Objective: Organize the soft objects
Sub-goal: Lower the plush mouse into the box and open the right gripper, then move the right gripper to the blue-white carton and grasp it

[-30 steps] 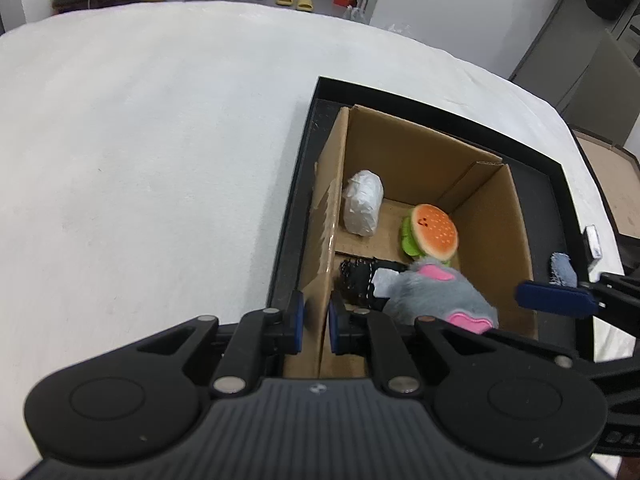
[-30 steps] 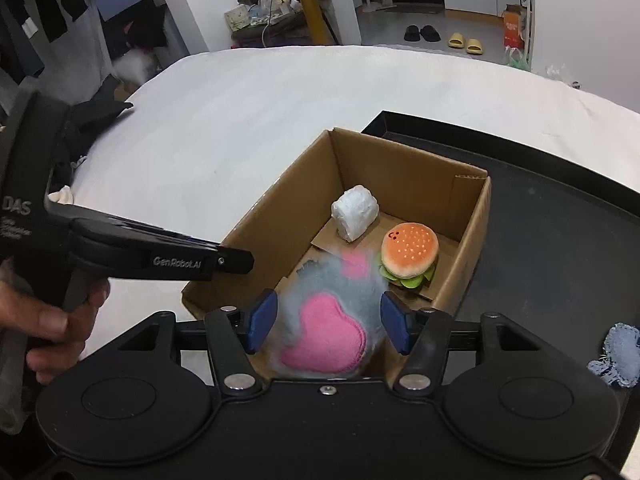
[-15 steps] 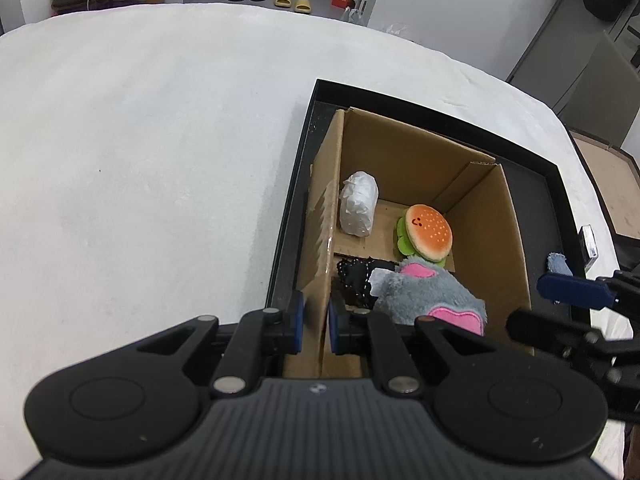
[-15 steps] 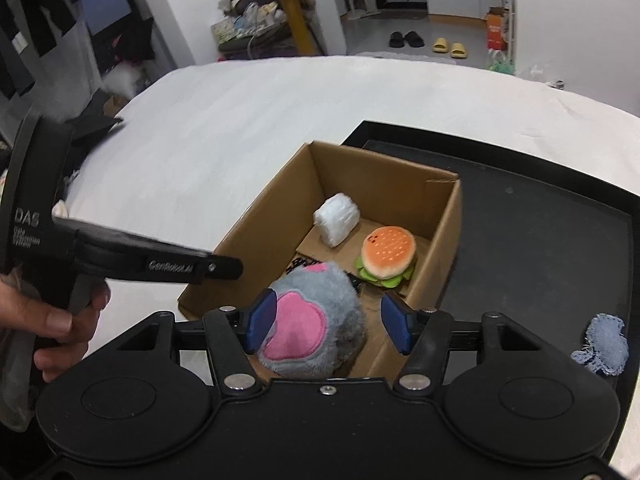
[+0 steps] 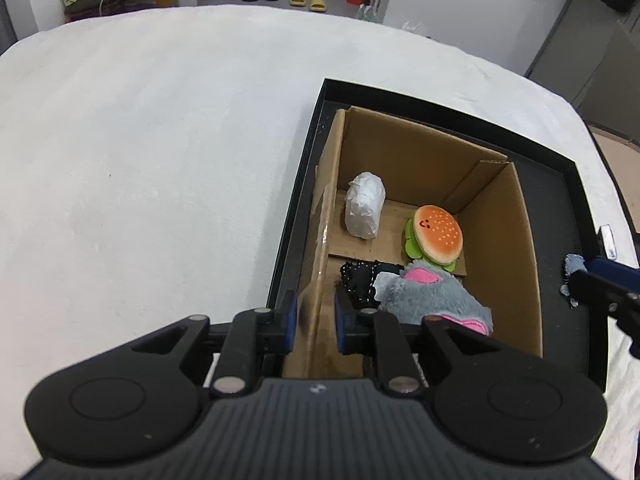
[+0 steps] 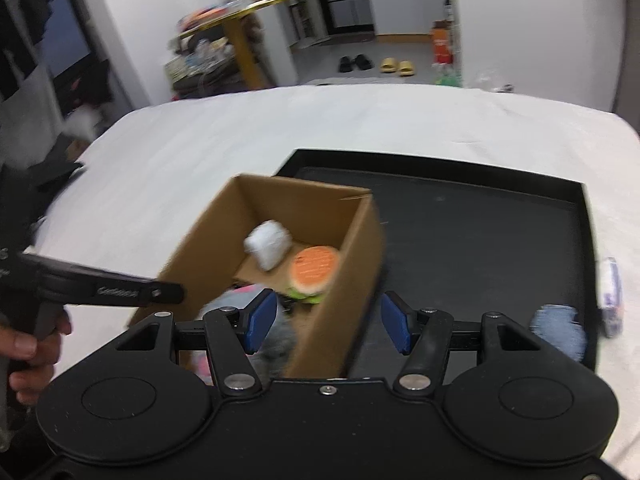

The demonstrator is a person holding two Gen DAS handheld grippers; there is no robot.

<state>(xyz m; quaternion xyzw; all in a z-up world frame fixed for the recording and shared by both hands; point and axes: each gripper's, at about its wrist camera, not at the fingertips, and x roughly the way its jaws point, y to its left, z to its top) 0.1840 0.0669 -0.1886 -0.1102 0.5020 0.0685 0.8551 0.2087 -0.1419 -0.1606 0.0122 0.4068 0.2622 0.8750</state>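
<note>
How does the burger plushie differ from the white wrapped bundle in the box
The burger plushie is round and bright, orange bun over green lettuce with a small face; the white wrapped bundle is plain, oblong and crinkled. The burger sits by the box's right wall, the bundle by the left. Both rest inside the cardboard box, toward its far end.

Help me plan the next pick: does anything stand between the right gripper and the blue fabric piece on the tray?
Nothing visible does. The right gripper is open over the cardboard box wall; only bare tray separates it from the blue fabric piece.
</note>
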